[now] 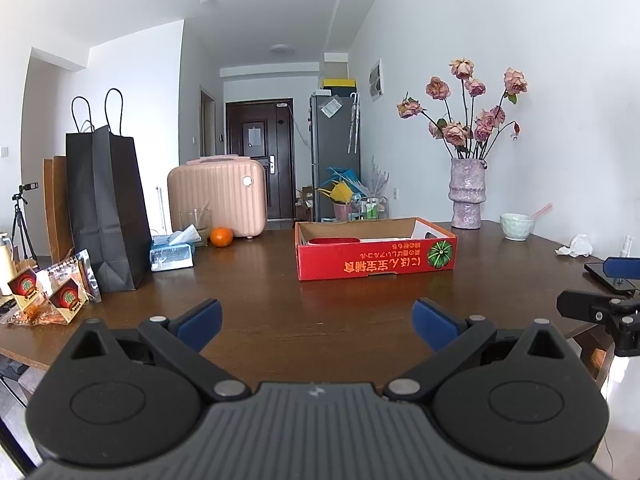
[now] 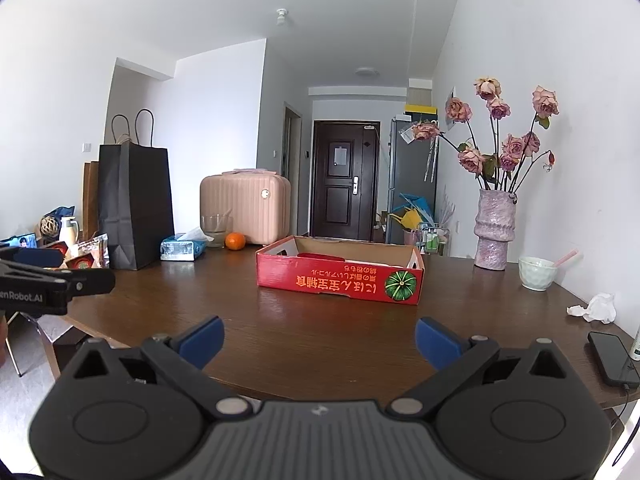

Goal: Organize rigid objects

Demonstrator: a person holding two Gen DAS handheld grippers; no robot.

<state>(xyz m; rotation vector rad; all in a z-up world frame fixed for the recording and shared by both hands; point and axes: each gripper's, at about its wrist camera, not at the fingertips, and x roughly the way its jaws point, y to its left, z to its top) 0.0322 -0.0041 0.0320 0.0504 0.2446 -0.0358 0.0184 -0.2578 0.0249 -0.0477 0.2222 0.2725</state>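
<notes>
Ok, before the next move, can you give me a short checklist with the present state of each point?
1. Left gripper open, nothing between the fingers: ok.
2. Right gripper open and empty: ok.
3. Table free between the grippers and the red cardboard box: ok.
4. Box open on top, with room inside: ok; a red item already lies in it.
5. Phone near the table edge by the right gripper: not ok, mind it.
6. Which object goes next: cannot tell.
</notes>
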